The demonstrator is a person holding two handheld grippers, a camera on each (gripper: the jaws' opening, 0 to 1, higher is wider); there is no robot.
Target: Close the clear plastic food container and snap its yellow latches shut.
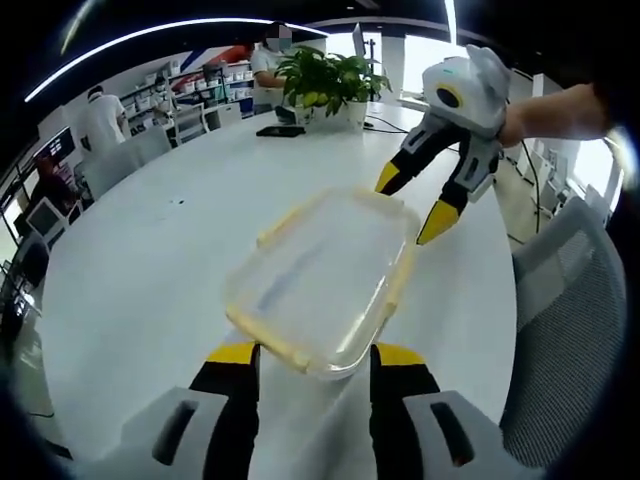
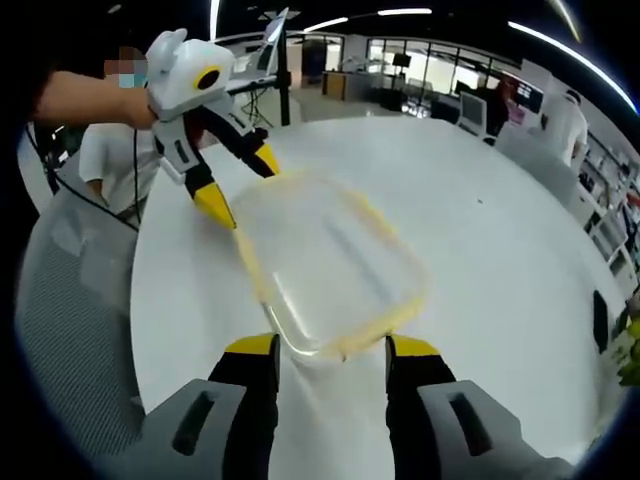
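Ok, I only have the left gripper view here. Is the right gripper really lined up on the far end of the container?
Observer: Yes. In the right gripper view, one end of the clear food container sits between the open jaw tips of the right gripper.
Operator: And how does my left gripper look from there?
Observer: The left gripper is open, with its yellow tips at a corner of the opposite end.

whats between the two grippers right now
The clear plastic container with its yellow rim, resting on the white table. In both views it sits between the left gripper at one end and the right gripper at the other, both open.
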